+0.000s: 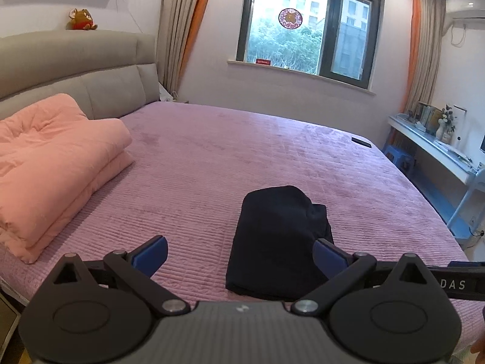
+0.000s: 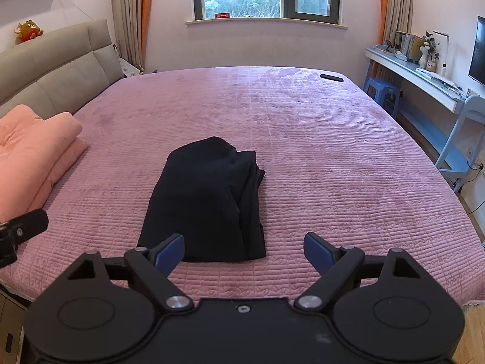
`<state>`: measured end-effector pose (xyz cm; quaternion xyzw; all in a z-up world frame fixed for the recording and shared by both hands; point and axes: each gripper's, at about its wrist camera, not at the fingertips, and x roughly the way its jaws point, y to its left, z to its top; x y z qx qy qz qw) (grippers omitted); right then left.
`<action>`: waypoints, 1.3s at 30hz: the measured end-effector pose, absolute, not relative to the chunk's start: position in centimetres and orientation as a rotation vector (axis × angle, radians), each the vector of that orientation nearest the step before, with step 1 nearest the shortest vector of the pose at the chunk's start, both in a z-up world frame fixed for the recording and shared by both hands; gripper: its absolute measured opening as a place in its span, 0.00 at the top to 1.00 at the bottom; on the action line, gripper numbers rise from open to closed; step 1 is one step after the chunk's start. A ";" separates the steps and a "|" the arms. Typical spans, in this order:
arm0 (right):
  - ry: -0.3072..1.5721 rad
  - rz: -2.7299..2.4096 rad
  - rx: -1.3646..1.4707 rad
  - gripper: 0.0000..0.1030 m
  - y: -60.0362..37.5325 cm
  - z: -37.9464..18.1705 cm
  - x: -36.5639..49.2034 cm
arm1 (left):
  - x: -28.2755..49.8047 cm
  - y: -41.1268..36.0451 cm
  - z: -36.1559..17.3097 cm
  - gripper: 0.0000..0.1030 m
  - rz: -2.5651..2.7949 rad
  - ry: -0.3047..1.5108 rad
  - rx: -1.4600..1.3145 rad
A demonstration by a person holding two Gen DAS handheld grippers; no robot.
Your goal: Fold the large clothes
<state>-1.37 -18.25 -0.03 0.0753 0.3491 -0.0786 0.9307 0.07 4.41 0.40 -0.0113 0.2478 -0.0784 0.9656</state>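
A dark navy garment (image 1: 279,239) lies folded into a compact rectangle on the pink bedspread (image 1: 242,151), near the bed's front edge. It also shows in the right wrist view (image 2: 209,200). My left gripper (image 1: 241,254) is open and empty, held above the bed's front edge, with the garment's near end between its blue pads. My right gripper (image 2: 244,251) is open and empty, just in front of the garment's near edge. Part of the left gripper's body (image 2: 21,230) shows at the left edge of the right wrist view.
A folded pink quilt (image 1: 51,170) lies at the bed's left by the grey headboard (image 1: 75,69). A small black device (image 2: 332,77) lies at the far right corner. A blue desk (image 2: 424,91) and stool (image 2: 382,91) stand to the right.
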 end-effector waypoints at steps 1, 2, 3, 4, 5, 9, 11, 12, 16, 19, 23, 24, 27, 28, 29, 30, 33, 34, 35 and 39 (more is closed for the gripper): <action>0.713 -0.160 0.151 0.01 -18.2 0.0 -1.4 | 0.0 4.5 0.4 0.00 -0.158 0.503 -0.026; 0.711 -0.160 0.147 0.01 -18.1 0.0 -1.5 | 0.0 4.5 0.4 0.00 -0.152 0.504 -0.029; 0.710 -0.159 0.144 0.01 -18.1 0.1 -1.6 | 0.0 4.5 0.4 0.00 -0.146 0.501 -0.027; 0.709 -0.157 0.142 0.01 -18.0 0.1 -1.6 | -0.1 4.5 0.4 0.00 -0.143 0.499 -0.022; 0.709 -0.156 0.140 0.01 -18.0 0.1 -1.7 | -0.2 4.5 0.4 0.00 -0.138 0.497 -0.017; 0.712 -0.152 0.142 0.01 -17.9 -0.1 -1.7 | -0.5 4.3 0.4 0.00 -0.135 0.489 -0.004; 0.710 -0.149 0.146 0.01 -18.0 -0.1 -1.8 | -0.6 4.3 0.4 0.00 -0.139 0.491 -0.007; 0.707 -0.151 0.151 0.01 -18.1 -0.1 -1.8 | -0.6 4.4 0.4 0.00 -0.140 0.492 -0.008; 0.710 -0.147 0.153 0.01 -18.0 -0.2 -2.0 | -0.7 4.3 0.2 0.00 -0.138 0.495 0.000; 0.709 -0.146 0.152 0.01 -17.9 -0.2 -2.0 | -0.7 4.2 0.2 0.00 -0.137 0.497 0.009; 0.713 -0.148 0.149 0.01 -17.8 -0.4 -2.0 | -0.7 4.2 0.0 0.00 -0.144 0.506 0.001; 0.714 -0.148 0.148 0.01 -17.8 -0.4 -2.0 | -0.7 4.2 -0.1 0.00 -0.144 0.508 0.002; 0.718 -0.146 0.148 0.01 -17.7 -0.5 -2.0 | -0.7 4.2 -0.3 0.00 -0.134 0.512 0.007; 0.719 -0.145 0.146 0.01 -17.6 -0.5 -2.0 | -0.6 4.2 -0.4 0.00 -0.133 0.518 0.003; 0.721 -0.142 0.144 0.01 -17.6 -0.6 -2.0 | -0.5 4.3 -0.5 0.00 -0.136 0.524 -0.003; 0.723 -0.142 0.142 0.01 -17.5 -0.6 -2.0 | -0.5 4.4 -0.5 0.00 -0.137 0.526 -0.007; 0.725 -0.141 0.146 0.01 -17.6 -0.8 -2.1 | -0.5 4.3 -0.6 0.00 -0.132 0.526 0.002; 0.726 -0.142 0.145 0.01 -17.6 -0.8 -2.0 | -0.5 4.3 -0.6 0.00 -0.131 0.524 0.004; 0.728 -0.143 0.145 0.01 -17.6 -0.9 -2.0 | -0.4 4.3 -0.6 0.00 -0.133 0.525 0.005; 0.734 -0.143 0.149 0.01 -17.7 -1.1 -1.9 | -0.2 4.1 -0.8 0.00 -0.130 0.533 0.007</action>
